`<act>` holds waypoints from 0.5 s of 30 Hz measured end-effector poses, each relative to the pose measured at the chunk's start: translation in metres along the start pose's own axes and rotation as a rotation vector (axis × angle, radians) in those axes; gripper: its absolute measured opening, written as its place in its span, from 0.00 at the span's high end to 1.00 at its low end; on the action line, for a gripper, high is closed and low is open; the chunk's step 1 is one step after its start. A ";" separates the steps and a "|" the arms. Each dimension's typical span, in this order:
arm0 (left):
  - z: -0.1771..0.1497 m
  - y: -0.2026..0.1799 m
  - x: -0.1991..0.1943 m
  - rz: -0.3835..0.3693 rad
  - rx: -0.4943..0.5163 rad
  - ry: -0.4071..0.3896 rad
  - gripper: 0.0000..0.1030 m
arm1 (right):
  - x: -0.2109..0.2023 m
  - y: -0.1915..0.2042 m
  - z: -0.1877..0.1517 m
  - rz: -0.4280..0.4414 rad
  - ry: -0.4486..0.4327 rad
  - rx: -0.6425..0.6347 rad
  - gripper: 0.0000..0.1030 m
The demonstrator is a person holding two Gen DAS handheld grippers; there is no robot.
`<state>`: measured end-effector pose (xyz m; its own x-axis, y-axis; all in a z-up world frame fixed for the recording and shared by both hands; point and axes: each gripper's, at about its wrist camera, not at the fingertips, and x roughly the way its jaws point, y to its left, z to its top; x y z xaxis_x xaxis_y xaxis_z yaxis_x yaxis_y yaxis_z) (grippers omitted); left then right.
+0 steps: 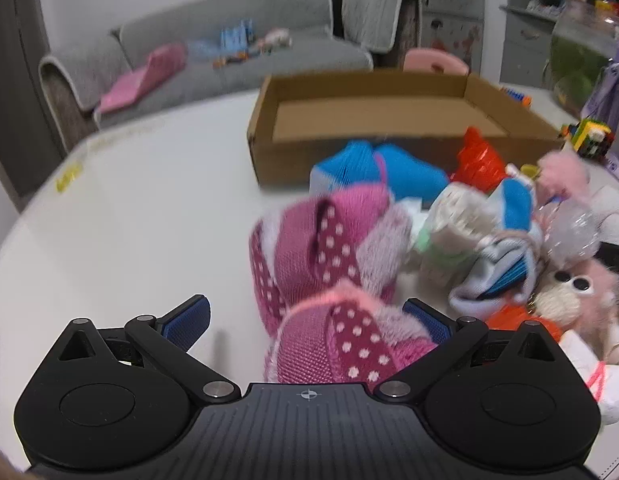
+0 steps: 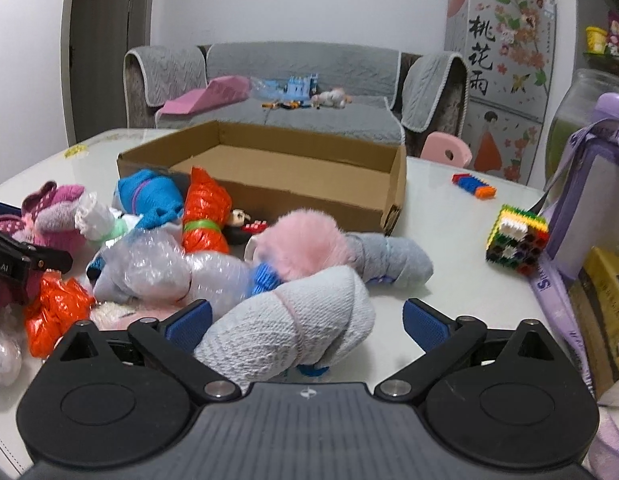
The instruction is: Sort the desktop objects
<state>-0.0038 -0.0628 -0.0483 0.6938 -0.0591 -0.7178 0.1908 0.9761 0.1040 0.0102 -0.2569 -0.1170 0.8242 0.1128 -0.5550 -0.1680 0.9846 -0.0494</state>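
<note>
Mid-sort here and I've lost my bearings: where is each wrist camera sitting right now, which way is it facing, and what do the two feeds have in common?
Left wrist: sits behind the left gripper, angled down over the table's near left; faces the pink dotted sock lying between its open fingers, cardboard box beyond.
Right wrist: sits behind the right gripper, aimed down at the white rolled sock between its open fingers; the left gripper's black body shows at the left edge.
Shared: the box, orange bag bundle, pile of socks, grey sofa.
</note>
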 end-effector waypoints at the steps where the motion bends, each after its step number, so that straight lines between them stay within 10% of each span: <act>1: -0.001 0.001 0.003 -0.004 -0.008 0.017 0.00 | 0.000 0.000 0.000 0.003 0.003 0.004 0.07; 15: -0.007 0.013 0.000 -0.055 -0.065 0.017 0.07 | -0.006 -0.017 -0.001 0.055 0.045 0.114 0.44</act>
<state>-0.0062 -0.0490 -0.0521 0.6712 -0.1099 -0.7331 0.1822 0.9831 0.0194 0.0074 -0.2744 -0.1130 0.7896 0.1633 -0.5914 -0.1475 0.9862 0.0753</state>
